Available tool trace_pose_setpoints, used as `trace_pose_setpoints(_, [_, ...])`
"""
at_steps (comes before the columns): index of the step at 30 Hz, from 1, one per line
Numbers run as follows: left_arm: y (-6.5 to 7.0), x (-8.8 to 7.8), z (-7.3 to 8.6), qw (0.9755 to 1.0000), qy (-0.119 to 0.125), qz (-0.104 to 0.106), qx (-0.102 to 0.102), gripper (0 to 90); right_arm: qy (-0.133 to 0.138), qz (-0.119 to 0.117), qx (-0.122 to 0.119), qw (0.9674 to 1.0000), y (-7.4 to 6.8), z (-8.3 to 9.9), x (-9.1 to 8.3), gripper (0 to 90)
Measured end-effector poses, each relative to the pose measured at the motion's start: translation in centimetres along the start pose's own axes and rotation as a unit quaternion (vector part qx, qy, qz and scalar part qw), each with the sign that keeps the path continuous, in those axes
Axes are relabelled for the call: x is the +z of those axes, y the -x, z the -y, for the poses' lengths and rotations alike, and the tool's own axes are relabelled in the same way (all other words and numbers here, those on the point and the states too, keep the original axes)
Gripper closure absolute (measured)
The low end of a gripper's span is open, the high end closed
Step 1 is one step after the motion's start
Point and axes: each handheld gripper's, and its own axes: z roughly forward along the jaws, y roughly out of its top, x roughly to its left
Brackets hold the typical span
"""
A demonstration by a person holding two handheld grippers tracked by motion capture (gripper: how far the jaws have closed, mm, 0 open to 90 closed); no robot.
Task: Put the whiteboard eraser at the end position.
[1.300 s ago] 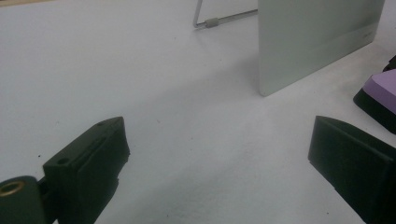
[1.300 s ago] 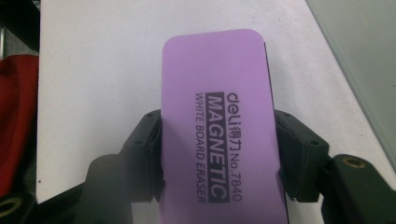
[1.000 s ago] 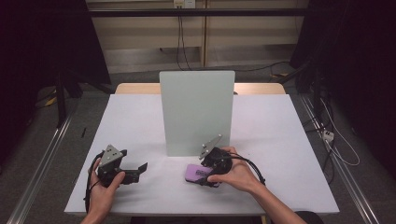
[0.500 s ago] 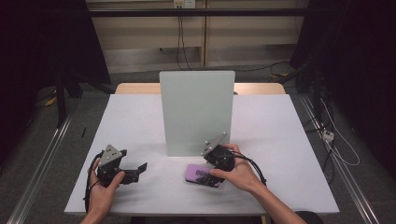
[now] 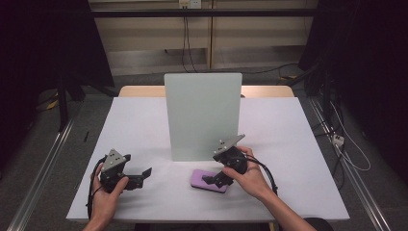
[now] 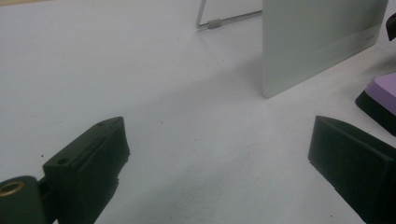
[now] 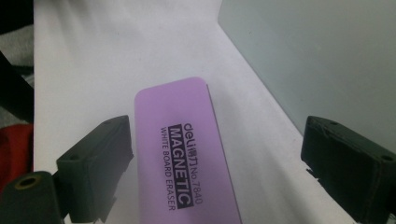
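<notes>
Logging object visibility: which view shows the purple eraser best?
The right gripper view: the purple eraser lies close up, label readable. The high view shows it small, partly under the right hand-held gripper; the left gripper view catches one corner.

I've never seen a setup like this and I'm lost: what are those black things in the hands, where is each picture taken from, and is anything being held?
A person sits at a white table with a hand-held two-jaw gripper in each hand. The high view looks down from above; the other two come from cameras riding on the grippers. The left gripper rests open over bare table. The right gripper has just been opening its jaws; they straddle a purple whiteboard eraser lying flat, without pressing on it. So nothing is held. A pale upright board stands behind.
</notes>
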Motion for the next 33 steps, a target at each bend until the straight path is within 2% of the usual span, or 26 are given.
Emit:
trace_pose_setpoints(3, [0.0, 0.0, 0.0, 1.0000, 0.000, 0.000, 0.000, 4.8, 0.017, 0.008, 0.011, 0.9998, 0.1, 0.2, -0.4, 8.9])
trace_pose_setpoints(7, [0.0, 0.0, 0.0, 1.0000, 0.001, -0.003, 0.000, 4.8, 0.024, 0.038, 0.014, 0.9989, 0.1, 0.6, -0.9, 8.9])
trace_pose_setpoints(12, [0.0, 0.0, 0.0, 1.0000, 0.001, -0.004, 0.000, 4.8, 0.045, 0.060, 0.028, 0.9968, 0.4, 1.3, -1.6, 9.1])
trace_pose_setpoints(18, [0.0, -0.1, 0.0, 1.0000, 0.003, -0.004, 0.002, 4.8, 0.050, 0.080, 0.030, 0.9950, 0.7, 1.9, -2.4, 11.1])
trace_pose_setpoints(20, [0.0, -0.1, -0.1, 1.0000, 0.001, -0.005, 0.002, 4.8, 0.052, 0.094, 0.029, 0.9938, 0.8, 2.1, -2.6, 11.0])
trace_pose_setpoints(28, [-0.1, -0.1, -0.1, 1.0000, 0.005, -0.007, -0.002, 4.8, 0.071, 0.120, 0.044, 0.9893, 1.3, 3.7, -3.9, 10.1])
trace_pose_setpoints(33, [-0.1, -0.2, -0.1, 0.9999, 0.008, -0.012, -0.004, 4.8, 0.081, 0.142, 0.059, 0.9848, 1.8, 4.7, -4.8, 8.1])
